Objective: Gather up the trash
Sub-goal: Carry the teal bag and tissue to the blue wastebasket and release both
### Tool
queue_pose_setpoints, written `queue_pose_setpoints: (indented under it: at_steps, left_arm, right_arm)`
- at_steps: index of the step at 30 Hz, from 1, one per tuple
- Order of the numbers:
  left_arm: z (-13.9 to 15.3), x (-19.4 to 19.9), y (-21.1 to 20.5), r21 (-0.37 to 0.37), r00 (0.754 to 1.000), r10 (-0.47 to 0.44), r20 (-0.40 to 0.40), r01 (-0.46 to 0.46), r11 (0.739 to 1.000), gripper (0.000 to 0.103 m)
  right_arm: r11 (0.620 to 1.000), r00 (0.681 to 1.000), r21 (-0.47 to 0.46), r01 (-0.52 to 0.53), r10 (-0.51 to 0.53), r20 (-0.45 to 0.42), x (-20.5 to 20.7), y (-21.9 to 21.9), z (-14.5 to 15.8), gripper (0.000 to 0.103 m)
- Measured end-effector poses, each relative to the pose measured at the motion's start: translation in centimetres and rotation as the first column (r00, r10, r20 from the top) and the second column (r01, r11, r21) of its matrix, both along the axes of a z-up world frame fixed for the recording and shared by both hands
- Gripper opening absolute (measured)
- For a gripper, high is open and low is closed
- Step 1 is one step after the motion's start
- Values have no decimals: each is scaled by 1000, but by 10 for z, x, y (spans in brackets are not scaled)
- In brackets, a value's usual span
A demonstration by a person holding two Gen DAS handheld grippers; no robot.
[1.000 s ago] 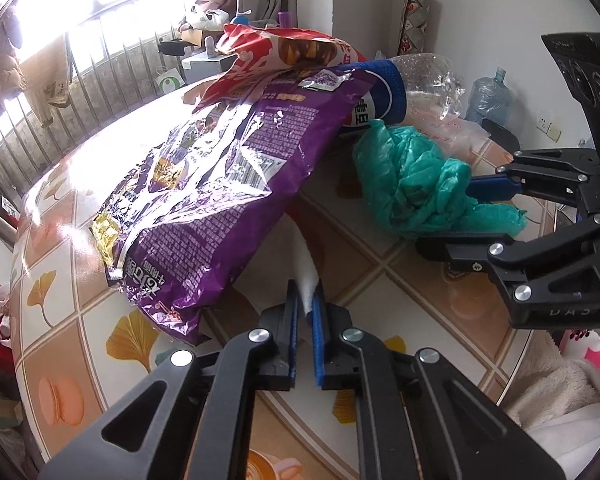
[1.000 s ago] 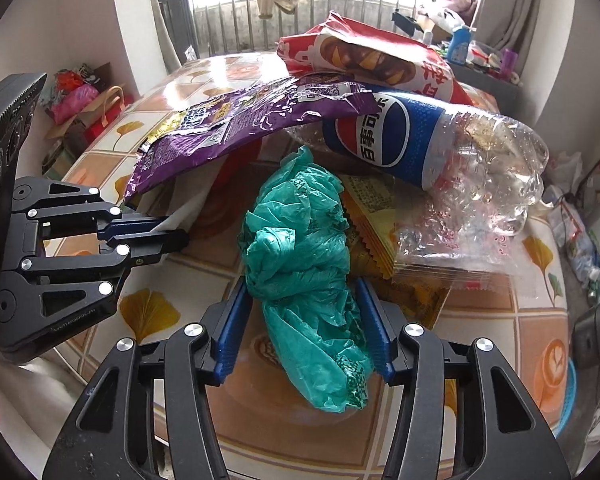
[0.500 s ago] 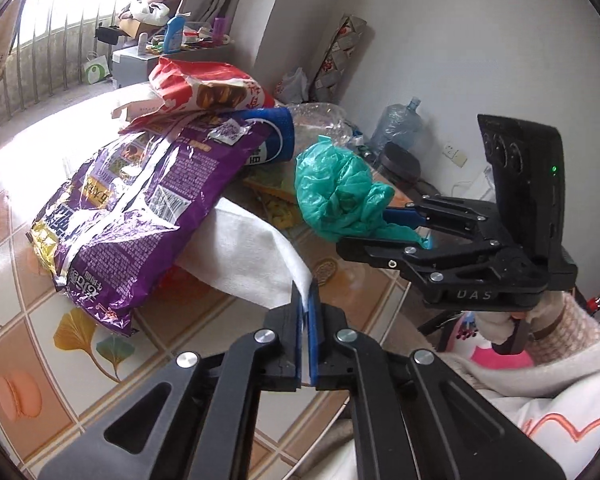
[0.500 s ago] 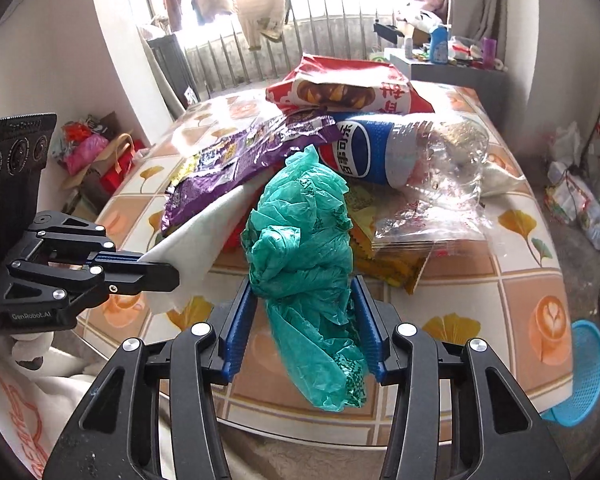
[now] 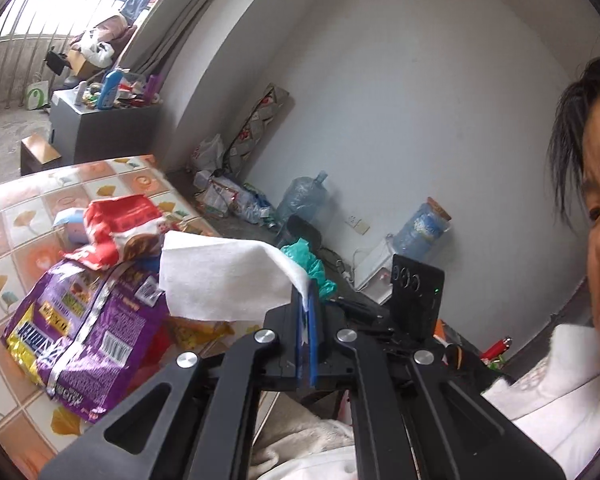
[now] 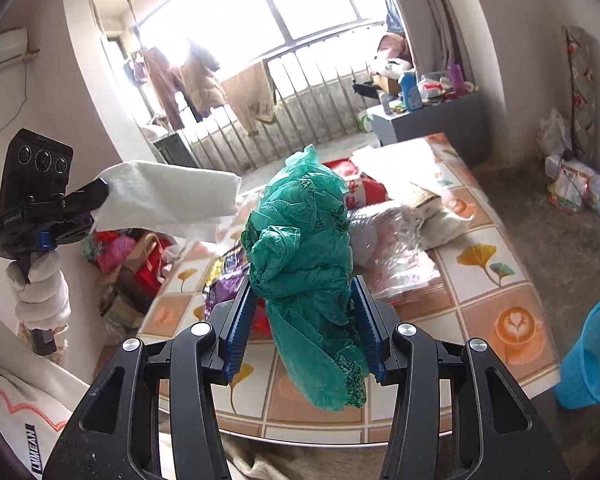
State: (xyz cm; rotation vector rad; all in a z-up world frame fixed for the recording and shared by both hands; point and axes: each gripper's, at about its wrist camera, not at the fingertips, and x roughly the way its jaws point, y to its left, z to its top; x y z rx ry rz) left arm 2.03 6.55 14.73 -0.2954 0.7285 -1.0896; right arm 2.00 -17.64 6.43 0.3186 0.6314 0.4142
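Left wrist view
Left tongs (image 5: 308, 344): raised above the bench edge and tipped upward toward the wall; the blue pads are pressed nearly together, pinching a corner of the white tissue (image 5: 224, 280).
White tissue: a soft, fibrous sheet — it folds over from the pads and hangs out flat to the left, clear of the bench.
Bench (image 5: 16, 216): tiled cloth with ginkgo-leaf and latte prints.
Purple snack bag (image 5: 80, 340): glossy crinkled foil, lying flat on the bench near its edge.
Red snack bag (image 5: 116, 232): shiny, crumpled, resting on the far end of the purple one.
Right tongs: only the black body and camera block show just behind the left tongs; the tips are hidden.

Right wrist view
Right tongs (image 6: 304, 332): held up over the near bench edge, pointing toward the window; the ribbed blue pads stand fairly wide apart, clamped against both sides of the green plastic bag (image 6: 304, 264).
Green plastic bag: thin, wrinkled film bunched into an upright wad — the top rises above the pads, the tail hangs below them, off the bench.
Left hand (image 6: 40, 292): fleece-sleeved, gripping the handle upright at the left, the tissue sticking out sideways from its tongs.
Blue basket (image 6: 592, 364): mesh plastic, on the floor beside the bench's right corner.
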Motion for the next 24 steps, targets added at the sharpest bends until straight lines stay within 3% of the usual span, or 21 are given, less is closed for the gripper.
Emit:
queue_pose_setpoints:
  at_steps: [4,8,12,17,24]
  left_arm:
    - [24,17,-55,-33,993,-117,22,118,993,2]
    - [22,47,-140,0,972,-233,-15,233,972,2]
    - [4,82,-243,51,935,-342,-95,348,936,2]
    - [-34,113,-382,168,891,-419,-175,446,879,2]
    - [-124,118,-545,327,830,-463,-311,551,768,2]
  right_arm:
    - [985,985,45,167,-169,27,-9,-47,5,45]
    - [920,921,49,389,-388,-34,-13,-102,-10,45]
    - [810,809,47,584,-576,-113,-13,-158,-32,45]
    - [656,642,6,755,-737,-214,0,-218,-71,46]
    - [523,471,-80,848,-815,-336,21,-286,-144,47]
